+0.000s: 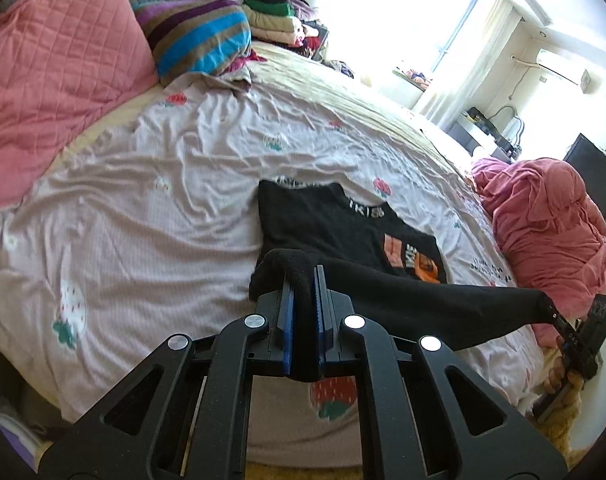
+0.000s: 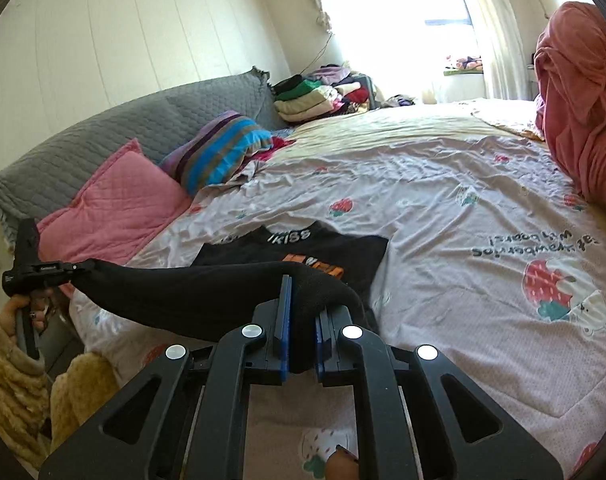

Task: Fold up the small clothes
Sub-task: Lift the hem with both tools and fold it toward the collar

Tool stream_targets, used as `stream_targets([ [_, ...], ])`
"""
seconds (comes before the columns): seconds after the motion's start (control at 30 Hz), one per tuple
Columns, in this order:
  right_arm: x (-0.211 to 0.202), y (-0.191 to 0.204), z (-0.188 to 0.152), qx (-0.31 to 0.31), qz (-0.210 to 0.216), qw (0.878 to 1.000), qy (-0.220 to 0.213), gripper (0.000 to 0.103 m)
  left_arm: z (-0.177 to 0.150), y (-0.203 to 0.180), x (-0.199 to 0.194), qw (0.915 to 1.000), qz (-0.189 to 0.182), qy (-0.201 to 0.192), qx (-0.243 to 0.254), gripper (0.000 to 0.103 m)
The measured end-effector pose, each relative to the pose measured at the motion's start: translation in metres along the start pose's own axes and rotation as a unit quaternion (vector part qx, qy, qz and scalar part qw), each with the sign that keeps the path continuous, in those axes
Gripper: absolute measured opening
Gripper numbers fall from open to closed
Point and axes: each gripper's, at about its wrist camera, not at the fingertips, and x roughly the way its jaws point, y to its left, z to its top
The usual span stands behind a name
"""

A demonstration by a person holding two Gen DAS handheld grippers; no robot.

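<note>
Pink pillow (image 1: pixel 59 68), striped pillow (image 1: pixel 199 32), strawberry sheet (image 1: pixel 163 184)

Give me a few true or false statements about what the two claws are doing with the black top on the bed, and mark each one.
1. The left claw is shut on the black top's hem. True.
2. The right claw hangs open with nothing in it. False: it is shut on the same hem, the black cloth stretched between both claws.
3. The top's printed front still lies on the strawberry-print bed cover. True.
4. The striped pillow lies on top of the black top. False: it sits far off near the pink quilted pillow.
5. A red bundle of bedding sits at the bed's edge. True.
</note>
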Motion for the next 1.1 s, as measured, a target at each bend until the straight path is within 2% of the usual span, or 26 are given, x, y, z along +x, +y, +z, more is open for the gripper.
stream_targets([
  [0.2,0.012,-0.006,0.016,0.021,-0.01,1.0,-0.015,0.008,0.019,0.001,0.011,0.9996,-0.009,-0.018,-0.02,0.003],
  [0.7,0.05,-0.015,0.048,0.002,-0.047,0.998,-0.032,0.008,0.058,-0.011,0.041,0.9987,0.021,-0.045,-0.002,0.003],
  [1.1,0.099,-0.029,0.059,-0.003,-0.079,0.997,-0.007,0.008,0.07,-0.004,0.083,0.9985,0.041,-0.037,0.0,0.003],
])
